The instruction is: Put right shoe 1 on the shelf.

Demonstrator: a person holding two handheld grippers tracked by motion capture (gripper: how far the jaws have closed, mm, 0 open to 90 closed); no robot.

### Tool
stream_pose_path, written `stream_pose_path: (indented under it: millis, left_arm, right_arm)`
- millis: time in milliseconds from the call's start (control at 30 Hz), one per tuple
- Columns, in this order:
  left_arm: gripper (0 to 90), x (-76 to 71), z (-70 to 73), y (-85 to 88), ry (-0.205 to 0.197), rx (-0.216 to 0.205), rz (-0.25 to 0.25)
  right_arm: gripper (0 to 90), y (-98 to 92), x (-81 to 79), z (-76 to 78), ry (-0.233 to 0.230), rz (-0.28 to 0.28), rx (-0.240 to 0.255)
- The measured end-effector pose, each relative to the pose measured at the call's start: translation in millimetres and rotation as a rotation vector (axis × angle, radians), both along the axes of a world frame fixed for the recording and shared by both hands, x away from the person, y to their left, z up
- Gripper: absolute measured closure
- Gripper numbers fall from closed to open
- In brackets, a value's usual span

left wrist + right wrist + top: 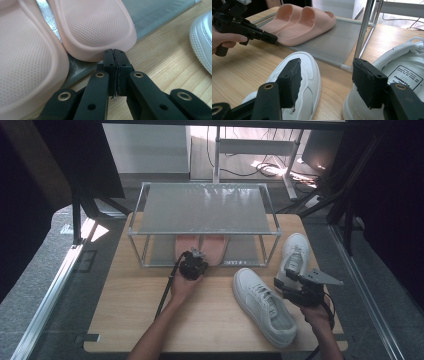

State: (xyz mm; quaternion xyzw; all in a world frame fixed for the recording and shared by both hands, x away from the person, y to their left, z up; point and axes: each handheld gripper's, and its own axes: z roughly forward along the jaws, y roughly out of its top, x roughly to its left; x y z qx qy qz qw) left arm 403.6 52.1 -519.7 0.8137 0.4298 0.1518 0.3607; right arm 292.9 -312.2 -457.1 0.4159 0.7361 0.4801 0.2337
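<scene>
- While the left tongs (pixel 115 62) are clenched with nothing between their pads, their tips sit right at the heel edge of one pink slipper (pixel 95 30); whether they touch it cannot be told.
- That slipper lies beside a second pink slipper (pixel 22 62) on the lower grey shelf of a metal rack (pixel 202 210), both with their heels toward the person.
- From the high view the left tongs (pixel 192 265) are at the rack's front edge, just before the slippers (pixel 202 247), held by the left hand (pixel 182 287) whose forearm comes in from the bottom.
- Seen from the right gripper view, the left tongs (pixel 270 38) point level at the side of the nearer slipper (pixel 312 22), close by the shelf's front bar.
- The right tongs (pixel 325 80) are released, their two padded jaws well apart with nothing between them.
- They hover over the wooden surface (pixel 140 315) between two white sneakers.
- One white sneaker (pixel 265 305) lies slantwise on the surface near the front, toe toward the rack.
- The other white sneaker (pixel 294 257) stands by the rack's right front leg, just beside the right tongs (pixel 295 285); its inner label faces up in the right gripper view.
</scene>
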Motion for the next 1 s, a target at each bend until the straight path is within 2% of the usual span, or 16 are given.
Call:
stream_pose_path:
  millis: [200,367,433,500,600,767,867,1000]
  left_arm:
    - [88.4,0.6,-1.1,0.1,0.004,-0.003,-0.001]
    - [82.7,-4.6,0.1,2.6,-0.007,-0.002,-0.004]
    - [81.4,-9.2,2.1,5.9,-0.016,-0.003,-0.009]
    - [75.1,-14.6,4.7,9.2,-0.026,-0.002,-0.011]
    - [70.2,-23.4,7.9,13.9,-0.038,-0.020,-0.007]
    - [60.1,-36.9,8.7,24.4,-0.038,-0.014,-0.008]
    - [57.3,-44.7,8.3,32.3,-0.038,-0.032,-0.001]
    - [54.2,-54.4,8.0,43.3,-0.027,-0.029,-0.009]
  right_arm:
    - [41.1,-1.4,0.1,-0.4,0.001,-0.003,0.001]
    - [41.1,-2.2,-0.6,0.0,-0.001,-0.004,0.003]
    - [41.1,-2.6,-0.4,-0.1,-0.002,-0.005,0.002]
    - [41.0,-2.8,0.0,-0.5,0.001,-0.007,0.002]
    - [41.0,-1.9,0.1,-0.8,0.001,-0.006,0.000]
    - [41.1,0.0,-0.3,-0.3,-0.001,-0.001,-0.001]
    - [41.1,0.4,-0.3,-0.5,0.000,0.000,-0.001]
    - [41.1,1.0,-0.1,-1.2,0.005,-0.001,-0.002]
